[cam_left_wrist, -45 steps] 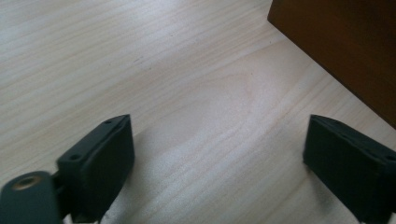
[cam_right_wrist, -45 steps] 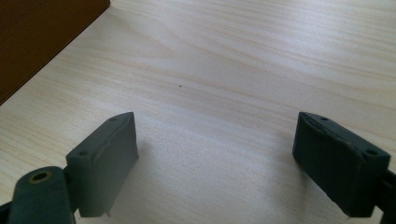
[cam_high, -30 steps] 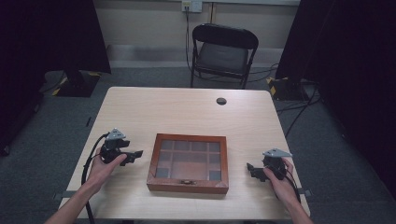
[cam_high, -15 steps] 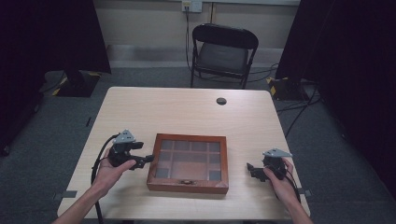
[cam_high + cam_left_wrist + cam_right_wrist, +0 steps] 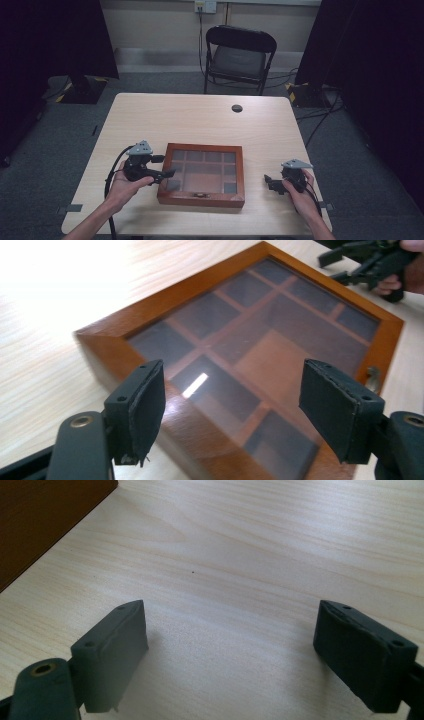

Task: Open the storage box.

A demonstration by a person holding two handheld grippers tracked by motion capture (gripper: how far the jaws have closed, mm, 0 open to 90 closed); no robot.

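The left tongs (image 5: 167, 167) have moved up to the wooden box's (image 5: 202, 175) left edge, jaws closing slightly.

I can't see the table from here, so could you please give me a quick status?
Left gripper open over wooden box, nothing gripped. Right gripper open, beside it. Lid closed.

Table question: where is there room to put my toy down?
The far half of the table, beyond the box, is bare but for a small dark disc. There are also narrow strips along the near edge. It is crowded by the box's left side, where the left tool reaches over it.
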